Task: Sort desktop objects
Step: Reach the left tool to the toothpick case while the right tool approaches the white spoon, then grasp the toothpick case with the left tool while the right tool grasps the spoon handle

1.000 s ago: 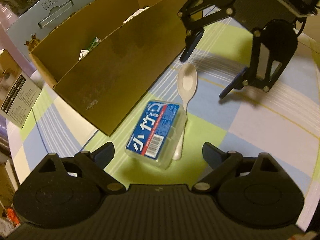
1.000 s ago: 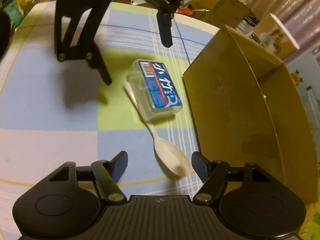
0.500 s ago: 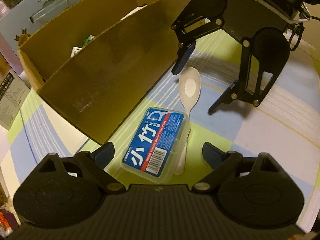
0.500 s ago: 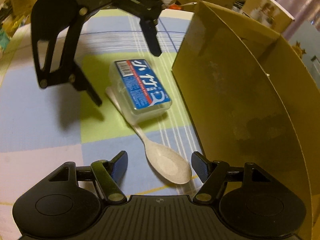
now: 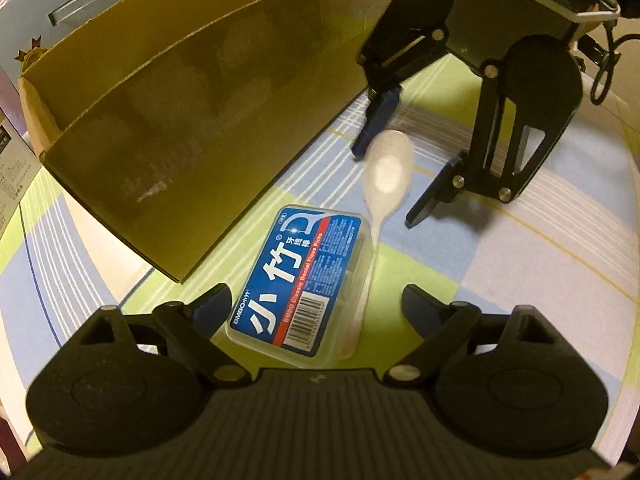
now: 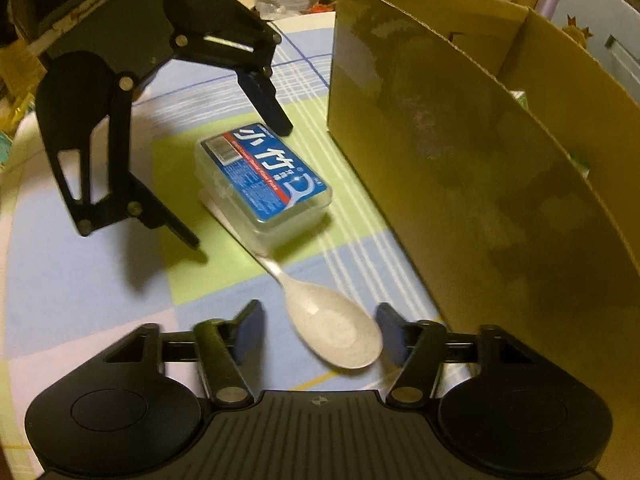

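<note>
With both sets of jaws spread and gripping nothing, the left gripper [image 5: 316, 300] is straddling the floss-pick box [image 5: 298, 280], whose weight is pinning the spoon [image 6: 332, 328] handle, so the right gripper [image 6: 320, 334] closing on the bowl is risking dragging the box against the cardboard box [image 6: 480, 168].

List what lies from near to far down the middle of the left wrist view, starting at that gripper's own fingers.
left gripper → floss pick box → white spoon bowl → right gripper, jaws open around the bowl.
</note>
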The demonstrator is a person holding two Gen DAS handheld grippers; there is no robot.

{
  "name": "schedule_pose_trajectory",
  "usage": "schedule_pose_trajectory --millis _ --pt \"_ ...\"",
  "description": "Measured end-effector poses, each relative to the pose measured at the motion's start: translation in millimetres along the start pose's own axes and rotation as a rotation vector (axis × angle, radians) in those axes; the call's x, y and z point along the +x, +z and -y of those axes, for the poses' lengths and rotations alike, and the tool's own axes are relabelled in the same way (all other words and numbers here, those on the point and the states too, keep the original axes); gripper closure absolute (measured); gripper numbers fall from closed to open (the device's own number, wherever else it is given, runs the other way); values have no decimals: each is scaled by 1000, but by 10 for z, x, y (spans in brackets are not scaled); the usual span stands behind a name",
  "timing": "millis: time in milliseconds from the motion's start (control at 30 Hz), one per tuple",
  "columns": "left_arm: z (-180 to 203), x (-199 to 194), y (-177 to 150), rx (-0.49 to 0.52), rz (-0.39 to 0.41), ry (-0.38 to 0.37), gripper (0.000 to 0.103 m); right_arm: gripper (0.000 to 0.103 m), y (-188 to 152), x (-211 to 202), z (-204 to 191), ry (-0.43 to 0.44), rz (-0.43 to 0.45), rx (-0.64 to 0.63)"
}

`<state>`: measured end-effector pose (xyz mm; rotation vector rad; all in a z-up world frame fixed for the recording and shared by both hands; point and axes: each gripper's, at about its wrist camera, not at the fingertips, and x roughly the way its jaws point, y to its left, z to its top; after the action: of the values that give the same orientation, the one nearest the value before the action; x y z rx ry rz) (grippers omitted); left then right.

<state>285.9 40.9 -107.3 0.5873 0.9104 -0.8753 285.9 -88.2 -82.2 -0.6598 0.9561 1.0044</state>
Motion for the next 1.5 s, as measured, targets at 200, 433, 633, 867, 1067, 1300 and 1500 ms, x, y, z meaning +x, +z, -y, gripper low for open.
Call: schedule_pose_trajectory --millis 200,433,633,867,1067,1300,1500 --pt "49 -27 -31 -24 5 -15 23 65 -54 -100 -154 18 -6 7" --pt "150 -90 -53 -74 11 -14 46 73 -218 -264 -349 28 -31 57" --pt "288 -193 -51 -134 31 19 52 91 -399 -438 -607 -27 -65 180" --pt "352 -251 4 -199 49 35 51 96 -634 -614 -672 -45 -74 296" --pt "452 -285 -17 -242 60 67 32 96 -921 -656 -711 -44 -40 439" --pt "363 -167 79 -378 86 94 26 82 -962 -609 -688 -91 30 479" --pt "336 -31 160 -472 89 107 26 45 -906 -532 -788 -131 46 423"
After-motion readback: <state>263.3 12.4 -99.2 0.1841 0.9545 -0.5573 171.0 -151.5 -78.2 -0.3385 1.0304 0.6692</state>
